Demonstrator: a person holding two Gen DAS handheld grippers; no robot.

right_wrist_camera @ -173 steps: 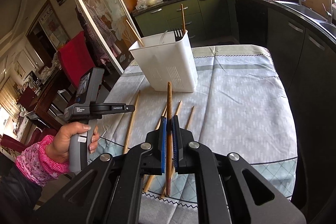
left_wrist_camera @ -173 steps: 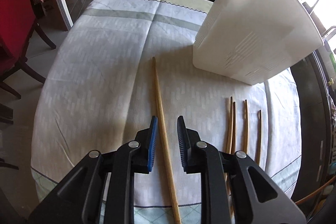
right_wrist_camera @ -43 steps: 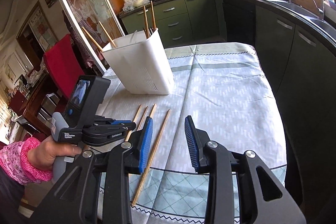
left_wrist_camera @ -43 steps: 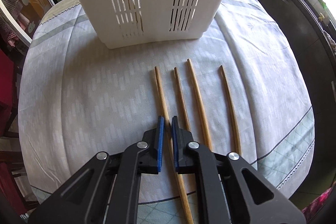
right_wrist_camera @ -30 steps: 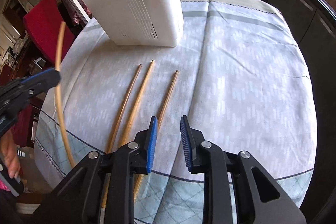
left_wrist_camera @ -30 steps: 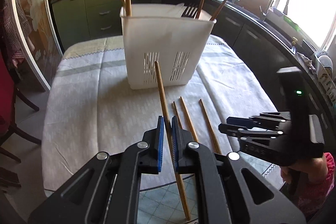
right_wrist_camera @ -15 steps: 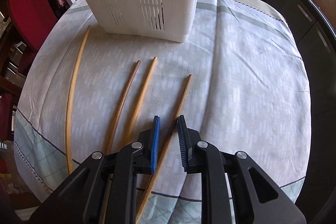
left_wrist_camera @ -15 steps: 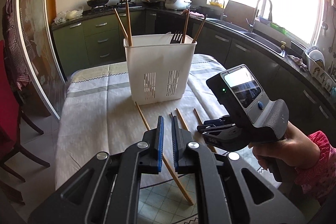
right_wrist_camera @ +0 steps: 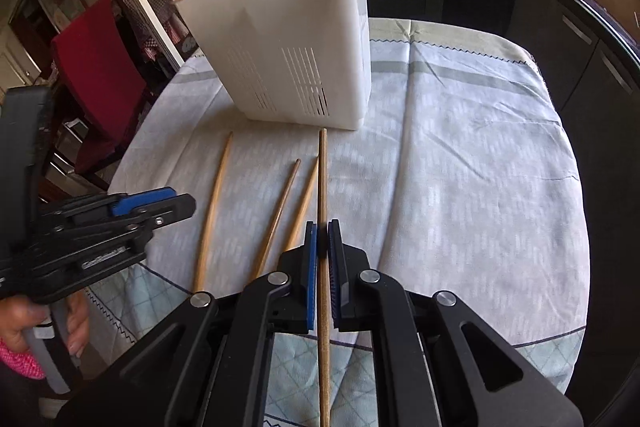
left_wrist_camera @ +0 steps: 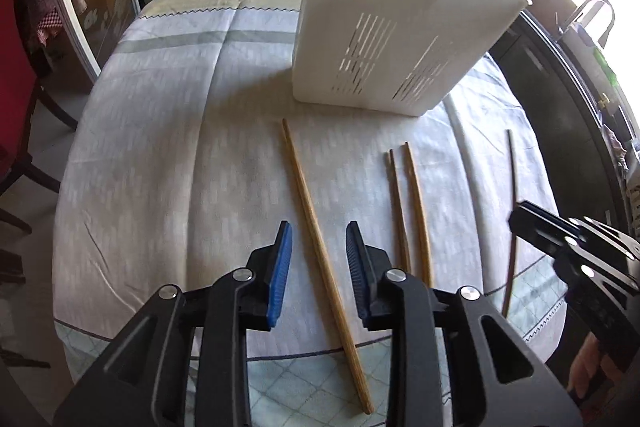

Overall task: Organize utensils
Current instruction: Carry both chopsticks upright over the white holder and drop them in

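- My right gripper (right_wrist_camera: 322, 251) pinches one thin chopstick (right_wrist_camera: 322, 187), light, stiff and a bit slippery, near its middle
- My left gripper (left_wrist_camera: 319, 253) is open, in front of the white bin (left_wrist_camera: 400, 27)

Bare tablecloth (right_wrist_camera: 460, 187) right of chopsticks (right_wrist_camera: 276, 215); white caddy (right_wrist_camera: 288, 51) behind.

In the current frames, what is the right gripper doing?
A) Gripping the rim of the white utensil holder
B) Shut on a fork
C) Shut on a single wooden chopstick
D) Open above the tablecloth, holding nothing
C: in the right wrist view the right gripper has its blue pads pressed against a chopstick that points toward the white utensil holder.
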